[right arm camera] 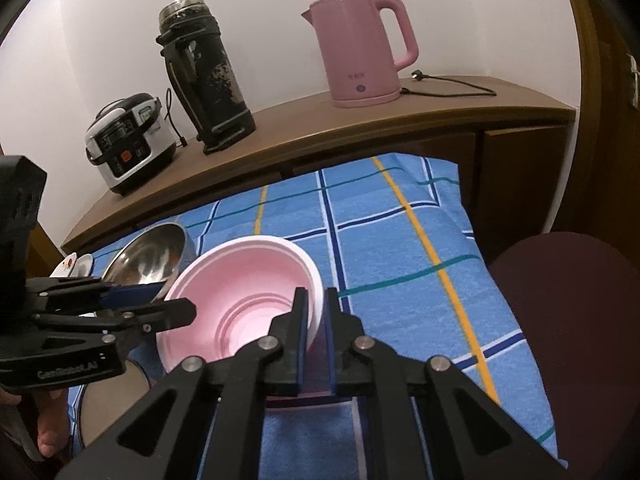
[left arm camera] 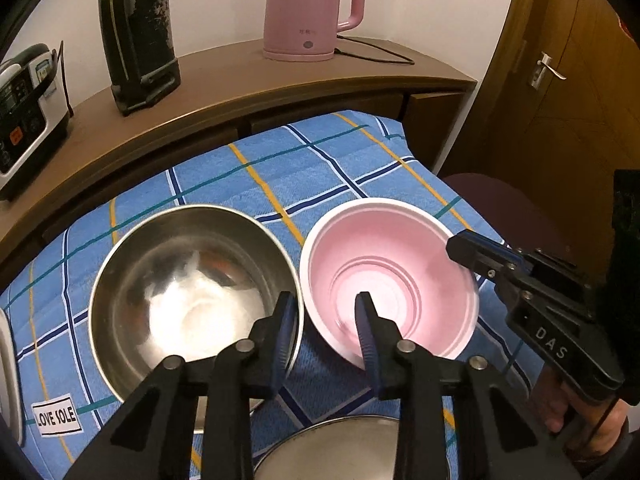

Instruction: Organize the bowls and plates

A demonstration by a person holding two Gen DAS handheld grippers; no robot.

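Observation:
A pink bowl [left arm camera: 384, 272] with a white rim sits tilted on the blue checked cloth [left arm camera: 280, 168], beside a steel bowl [left arm camera: 188, 288] on its left. My right gripper [right arm camera: 317, 312] is shut on the pink bowl's [right arm camera: 248, 280] near rim, one finger inside and one outside; it shows in the left wrist view [left arm camera: 476, 256]. My left gripper [left arm camera: 326, 320] is open, its fingers over the gap between the two bowls, touching nothing that I can tell. It shows in the right wrist view [right arm camera: 160, 300] beside the steel bowl [right arm camera: 152, 256].
Another steel dish [left arm camera: 340, 448] lies under my left gripper. A small white dish [right arm camera: 74, 266] sits far left. A wooden shelf [left arm camera: 280, 76] behind holds a pink kettle [left arm camera: 312, 8], a black flask [left arm camera: 138, 32] and a rice cooker [left arm camera: 28, 112]. A dark red chair [right arm camera: 576, 340] stands right.

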